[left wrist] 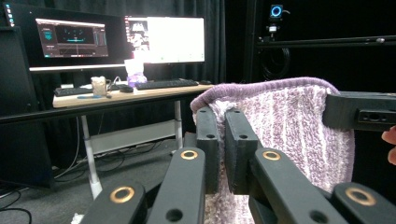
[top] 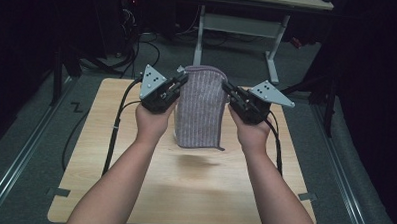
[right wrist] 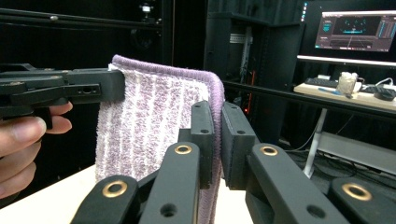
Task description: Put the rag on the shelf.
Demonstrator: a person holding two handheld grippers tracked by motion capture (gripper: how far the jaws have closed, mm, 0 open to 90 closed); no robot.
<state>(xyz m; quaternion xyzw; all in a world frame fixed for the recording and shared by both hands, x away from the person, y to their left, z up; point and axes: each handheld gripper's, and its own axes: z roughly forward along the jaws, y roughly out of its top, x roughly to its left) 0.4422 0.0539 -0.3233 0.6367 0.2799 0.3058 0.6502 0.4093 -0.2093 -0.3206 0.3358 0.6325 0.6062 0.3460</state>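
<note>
While both jaws pinch it, purple towel (top: pixel 200 107) hangs above table (top: pixel 183 191).

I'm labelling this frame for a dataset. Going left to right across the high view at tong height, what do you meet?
Left tongs, gripping the cloth's left edge → purple striped cloth, hanging above the wooden table → right tongs, gripping its right edge.
</note>
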